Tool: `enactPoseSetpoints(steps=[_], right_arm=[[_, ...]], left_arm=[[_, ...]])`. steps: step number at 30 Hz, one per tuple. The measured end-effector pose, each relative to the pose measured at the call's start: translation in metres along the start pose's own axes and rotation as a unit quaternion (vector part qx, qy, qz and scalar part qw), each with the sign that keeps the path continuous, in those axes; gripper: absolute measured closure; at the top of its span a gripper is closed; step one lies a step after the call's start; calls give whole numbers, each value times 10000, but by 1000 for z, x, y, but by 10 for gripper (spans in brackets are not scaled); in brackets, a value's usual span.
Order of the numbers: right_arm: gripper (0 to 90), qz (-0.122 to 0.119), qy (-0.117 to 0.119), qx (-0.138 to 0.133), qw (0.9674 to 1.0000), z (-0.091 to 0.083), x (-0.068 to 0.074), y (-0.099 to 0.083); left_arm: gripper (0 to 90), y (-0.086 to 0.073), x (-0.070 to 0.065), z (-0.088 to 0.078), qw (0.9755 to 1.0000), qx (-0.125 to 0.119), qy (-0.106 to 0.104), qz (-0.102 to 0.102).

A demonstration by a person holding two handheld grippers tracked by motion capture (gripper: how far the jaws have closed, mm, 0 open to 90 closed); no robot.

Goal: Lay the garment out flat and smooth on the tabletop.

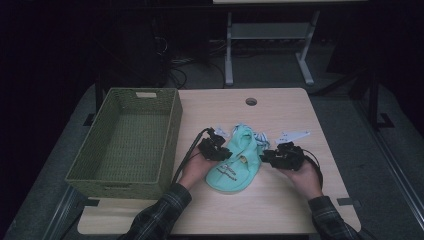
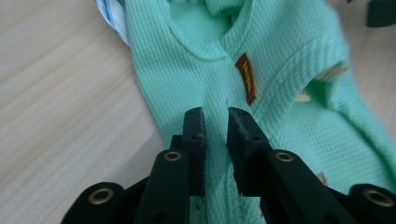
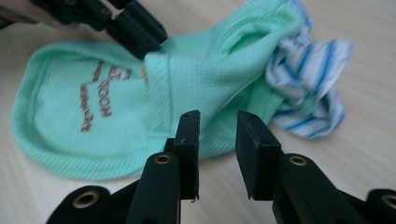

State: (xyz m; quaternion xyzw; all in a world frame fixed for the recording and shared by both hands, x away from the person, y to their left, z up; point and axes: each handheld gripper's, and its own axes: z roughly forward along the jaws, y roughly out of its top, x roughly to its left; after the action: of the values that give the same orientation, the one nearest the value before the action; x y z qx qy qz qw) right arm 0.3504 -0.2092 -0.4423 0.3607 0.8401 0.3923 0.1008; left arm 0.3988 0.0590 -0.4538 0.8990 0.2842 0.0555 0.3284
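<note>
High view, woven basket [image 1: 127, 142], waffle-knit mint garment [image 1: 235, 167], both black tools [image 1: 226, 152] [image 1: 264, 156] narrowly parted, gripping nothing.

dim lab, desk [image 1: 280, 107], cables [image 1: 175, 75]

Garment [image 1: 234, 165] right of basket [image 1: 125, 172]

High view is dim and underexposed, room beyond the table [image 1: 280, 107] nearly black, soft detail overall. Both gripper views are brighter with even light and faint shadows; near black jaws are soft, cloth edges and far corners blur.
</note>
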Motion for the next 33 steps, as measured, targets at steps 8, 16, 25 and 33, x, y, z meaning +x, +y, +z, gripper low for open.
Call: enactPoseSetpoints(steps=[8, 16, 25, 33], right_arm=[[687, 23, 154, 227, 9996, 8, 12, -11], [762, -90, 88, 464, 9988, 26, 18, -11], [863, -318, -186, 594, 9976, 16, 12, -12], [867, -324, -324, 611, 9971, 0, -1, -19]], left_arm=[[880, -4, -2, 5, 9999, 51, 119, 92], [889, -4, -2, 5, 9998, 42, 146, 115], [899, -7, 2, -2, 9998, 177, 82, -88], [899, -17, -9, -19, 9997, 203, -54, -94]])
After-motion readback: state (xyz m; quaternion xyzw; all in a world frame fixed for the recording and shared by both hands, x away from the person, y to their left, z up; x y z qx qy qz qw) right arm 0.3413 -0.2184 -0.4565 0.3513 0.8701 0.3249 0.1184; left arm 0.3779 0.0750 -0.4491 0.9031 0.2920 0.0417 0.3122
